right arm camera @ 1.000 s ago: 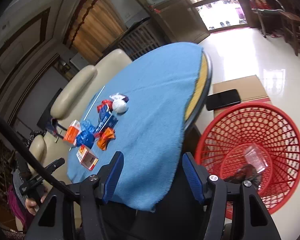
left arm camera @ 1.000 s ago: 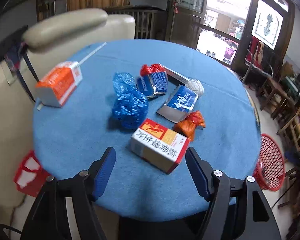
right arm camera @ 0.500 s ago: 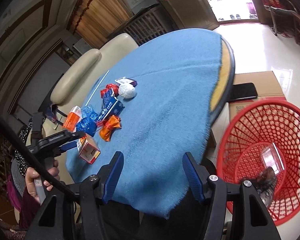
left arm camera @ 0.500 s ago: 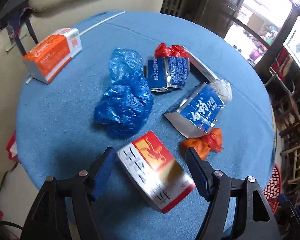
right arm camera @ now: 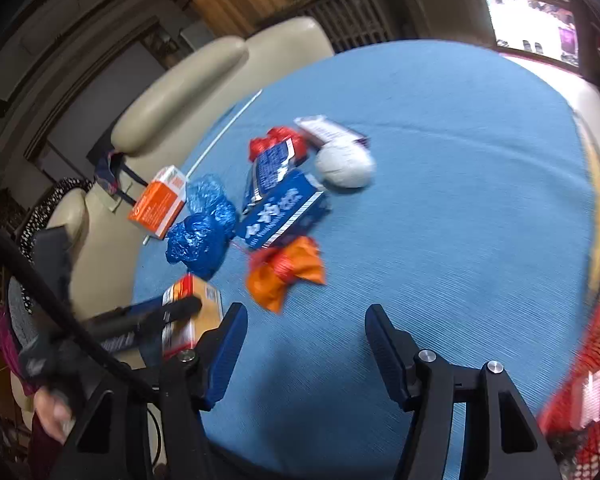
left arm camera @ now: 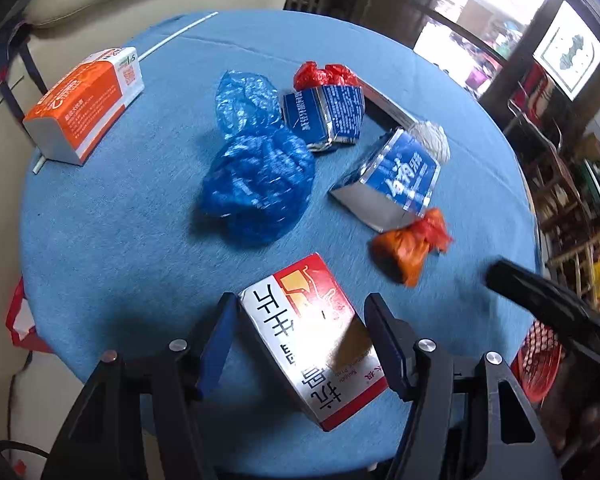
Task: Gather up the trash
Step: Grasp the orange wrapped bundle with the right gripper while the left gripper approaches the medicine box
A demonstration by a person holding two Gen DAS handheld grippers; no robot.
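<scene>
Blue cloth covers the round bench (left arm camera: 111, 240), where the left tool (left arm camera: 300, 340) is closing around a red-and-white carton (left arm camera: 312, 340) printed with large Chinese characters, its pads not yet pressing. Just beyond the carton lie a crumpled blue plastic bag (left arm camera: 255, 188) and an orange wad (left arm camera: 410, 250). The right tool (right arm camera: 302, 350) hangs open and empty near the carton; a red mesh basket (right arm camera: 588, 380) beside the bench holds a clear wrapper.

My left wrist cam sits close over the near edge of the blue table (left arm camera: 99, 240), looking steeply down at the red-and-white box (left arm camera: 312, 336). Right wrist cam looks down less steeply across the same tabletop (bit blurry). Both catch the blue bag (left arm camera: 255, 184) and orange bag (right arm camera: 283, 272).
</scene>
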